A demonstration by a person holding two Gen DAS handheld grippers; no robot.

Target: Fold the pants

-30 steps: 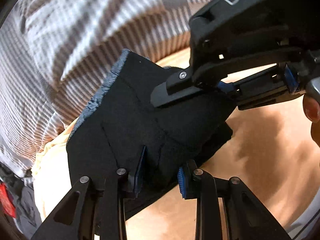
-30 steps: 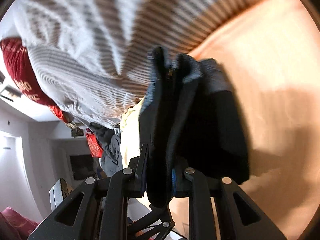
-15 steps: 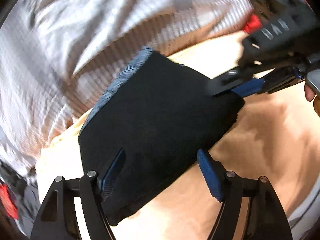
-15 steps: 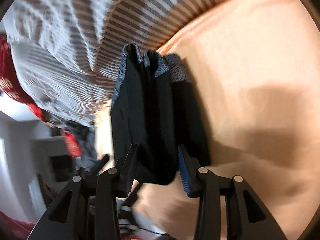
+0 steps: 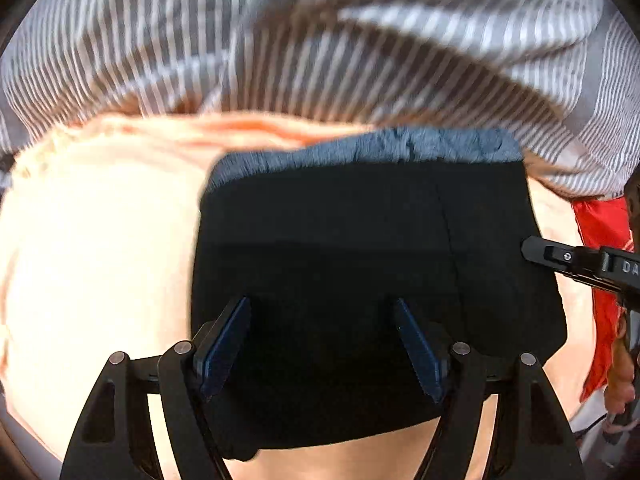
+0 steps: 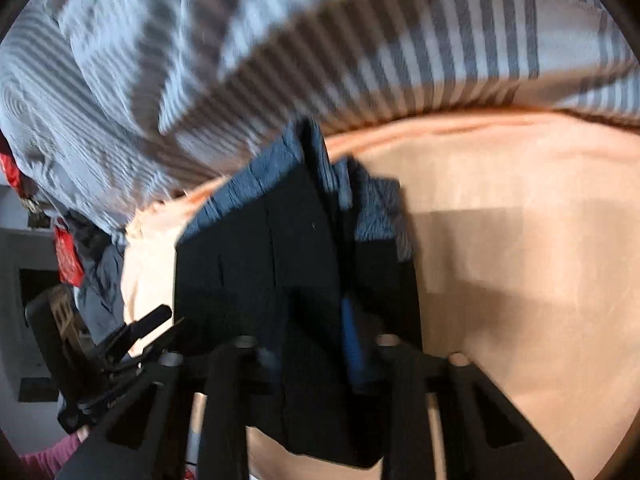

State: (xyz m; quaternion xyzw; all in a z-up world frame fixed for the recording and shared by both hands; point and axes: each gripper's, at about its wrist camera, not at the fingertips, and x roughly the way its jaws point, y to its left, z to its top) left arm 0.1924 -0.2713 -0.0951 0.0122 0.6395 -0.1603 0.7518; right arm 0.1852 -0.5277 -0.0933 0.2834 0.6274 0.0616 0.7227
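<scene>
The only readable lettering is "DA" in pale capitals on the black body of the right gripper, at the right edge of the left wrist view, where the frame cuts the word off. Nothing legible shows in the right wrist view.

Left gripper has released the folded black pants; its jaws, formerly clamped on the fabric, now stand wide above it. Right gripper loosened briefly and is closing on the pants' edge again. Pants now lie flatter on the peach sheet.
</scene>
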